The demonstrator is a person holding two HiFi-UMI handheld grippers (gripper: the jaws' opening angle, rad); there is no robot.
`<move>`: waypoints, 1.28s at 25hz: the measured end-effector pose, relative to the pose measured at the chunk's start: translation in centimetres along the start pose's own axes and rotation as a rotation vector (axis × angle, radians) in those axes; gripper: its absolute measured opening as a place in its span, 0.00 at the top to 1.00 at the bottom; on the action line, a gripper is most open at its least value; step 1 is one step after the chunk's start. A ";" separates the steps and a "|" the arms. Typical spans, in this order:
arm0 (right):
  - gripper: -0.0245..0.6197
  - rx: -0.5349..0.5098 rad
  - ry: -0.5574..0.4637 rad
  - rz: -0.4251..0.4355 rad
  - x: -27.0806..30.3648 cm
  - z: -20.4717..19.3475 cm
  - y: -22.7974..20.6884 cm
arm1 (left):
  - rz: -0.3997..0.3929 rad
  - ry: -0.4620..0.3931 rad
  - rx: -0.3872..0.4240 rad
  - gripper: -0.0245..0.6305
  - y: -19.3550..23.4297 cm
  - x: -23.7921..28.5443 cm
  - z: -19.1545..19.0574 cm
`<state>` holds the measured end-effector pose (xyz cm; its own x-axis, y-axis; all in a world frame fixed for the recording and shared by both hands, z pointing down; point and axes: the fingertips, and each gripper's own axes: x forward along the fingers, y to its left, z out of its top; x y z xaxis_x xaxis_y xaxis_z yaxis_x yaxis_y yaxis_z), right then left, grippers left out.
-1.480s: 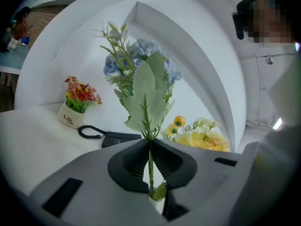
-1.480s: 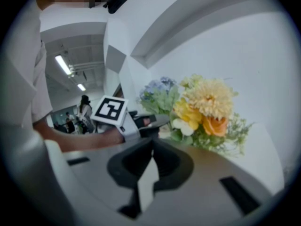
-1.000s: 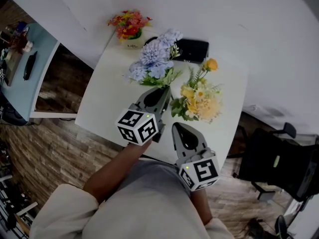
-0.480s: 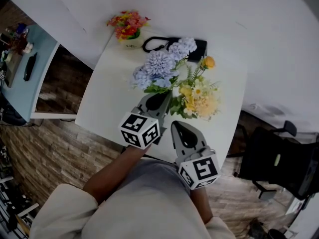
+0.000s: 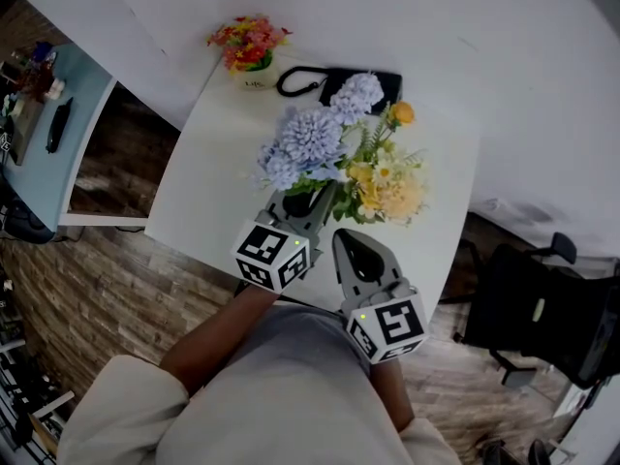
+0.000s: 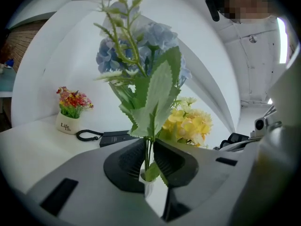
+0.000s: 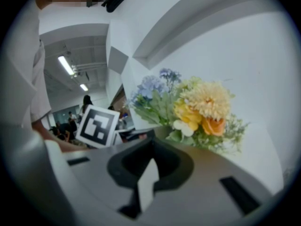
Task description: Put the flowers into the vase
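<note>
At the far left of the white worktop (image 5: 208, 187), by the wall, stands a small white pot of red and orange flowers (image 5: 250, 54). Just right of it lies a flat black pouch with a looped cord (image 6: 115, 138).

In front of the pouch, the bunch of pale blue artificial hydrangeas with serrated green leaves (image 5: 312, 136) stands upright. Its blooms lean against the left side of the neighbouring bouquet. Its thin green stems run down between the jaws of the left hand-held gripper (image 5: 305, 201). In the left gripper view those jaws stand a little apart and have just been opening. The stems pass between the ribbed pads, and a sliver of gap shows on either side.

To the right is the bouquet of yellow, cream and orange artificial flowers (image 5: 387, 187), upright on the worktop. Leaves and blooms cover the base of both bunches, so the vase itself cannot be made out.

Nearest the person, right of the left tool, the right hand-held gripper (image 5: 349, 245) points at the yellow bouquet. Its jaws are together with nothing between them.
</note>
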<state>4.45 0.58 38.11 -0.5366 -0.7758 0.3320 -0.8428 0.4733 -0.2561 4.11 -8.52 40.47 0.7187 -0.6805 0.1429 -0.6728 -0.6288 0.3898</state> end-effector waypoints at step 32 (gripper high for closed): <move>0.92 -0.007 0.000 0.048 -0.7 -0.5 1.0 | -0.104 -0.028 -0.003 0.57 -2.4 -3.9 -2.8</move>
<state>3.92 1.78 38.08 -0.5764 -0.7520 0.3196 -0.8164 0.5129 -0.2655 3.43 -3.34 41.53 0.7796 -0.6217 0.0756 -0.5938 -0.6956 0.4044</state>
